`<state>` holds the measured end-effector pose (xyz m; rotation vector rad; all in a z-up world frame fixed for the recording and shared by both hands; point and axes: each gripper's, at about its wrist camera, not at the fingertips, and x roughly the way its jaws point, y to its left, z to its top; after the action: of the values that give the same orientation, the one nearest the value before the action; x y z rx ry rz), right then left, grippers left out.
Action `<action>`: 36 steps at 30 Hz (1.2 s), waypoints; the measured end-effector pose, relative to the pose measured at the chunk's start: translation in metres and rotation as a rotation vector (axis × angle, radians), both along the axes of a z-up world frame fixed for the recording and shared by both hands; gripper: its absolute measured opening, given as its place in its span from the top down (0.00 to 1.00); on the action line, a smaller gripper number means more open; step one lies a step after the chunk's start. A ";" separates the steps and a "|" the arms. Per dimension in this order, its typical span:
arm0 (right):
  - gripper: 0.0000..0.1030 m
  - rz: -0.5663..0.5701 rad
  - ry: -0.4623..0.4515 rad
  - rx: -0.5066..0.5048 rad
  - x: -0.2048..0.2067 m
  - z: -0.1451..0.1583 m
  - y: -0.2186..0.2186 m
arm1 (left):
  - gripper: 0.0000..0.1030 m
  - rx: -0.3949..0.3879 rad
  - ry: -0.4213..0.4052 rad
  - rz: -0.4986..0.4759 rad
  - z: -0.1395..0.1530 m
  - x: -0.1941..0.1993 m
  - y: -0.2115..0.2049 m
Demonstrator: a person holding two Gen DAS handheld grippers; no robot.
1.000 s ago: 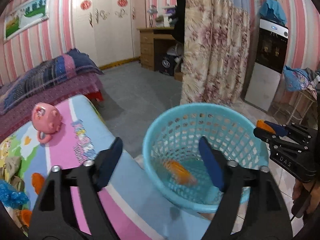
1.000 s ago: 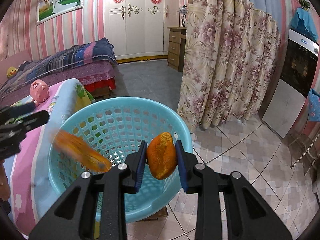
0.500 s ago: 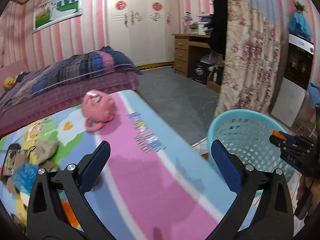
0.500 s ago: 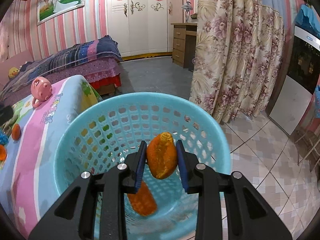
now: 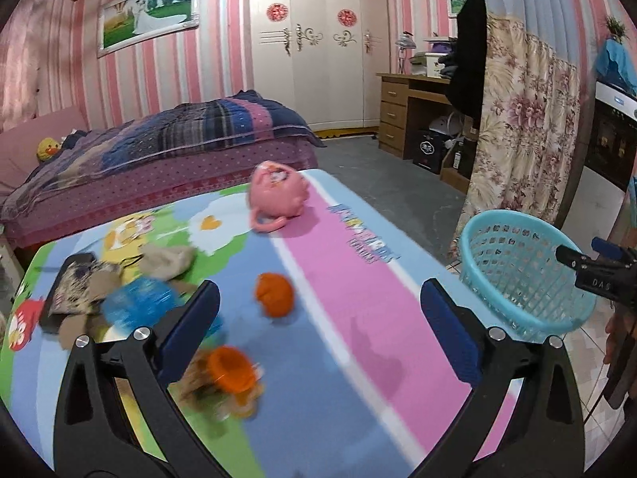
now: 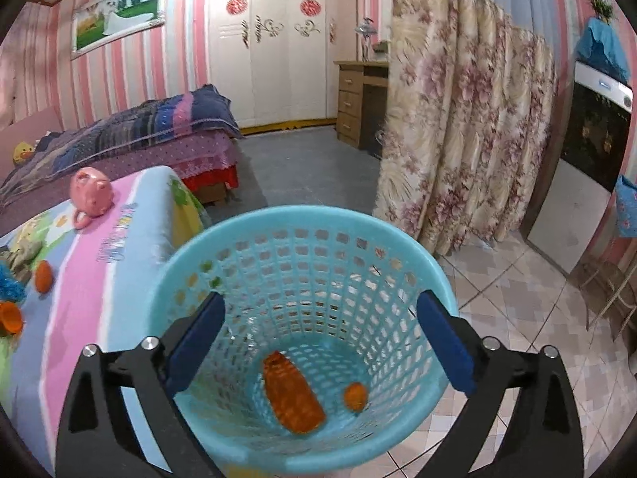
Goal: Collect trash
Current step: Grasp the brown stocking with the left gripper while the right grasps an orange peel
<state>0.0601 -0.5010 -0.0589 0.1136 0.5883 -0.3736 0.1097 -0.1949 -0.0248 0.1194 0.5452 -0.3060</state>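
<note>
While the right hand-held gripper (image 6: 320, 332) is opening above the round light-blue plastic lattice basket (image 6: 302, 239), nothing is between its jaws; a long orange wrapper (image 6: 294, 394) and a small orange ball (image 6: 355, 395) lie below it. The left hand-held gripper (image 5: 318, 308) hovers released, with a crumpled orange scrap (image 5: 274, 294) just ahead on the colourful surface (image 5: 358, 279); nearer trash is blurred.

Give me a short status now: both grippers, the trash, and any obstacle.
Left gripper open, empty, over the table. Right gripper opening above the blue basket, nothing between its jaws. Two orange pieces lie in basket; more trash on table. No obstacle seen.
</note>
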 end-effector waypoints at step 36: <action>0.05 0.347 0.048 -0.073 0.033 -0.012 0.261 | 0.53 -0.033 0.295 0.260 -0.071 0.001 0.217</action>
<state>0.0931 -0.2405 -0.0705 -0.0682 0.6280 -0.0606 0.1109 0.0225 -0.0955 -0.0302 0.8386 -0.0782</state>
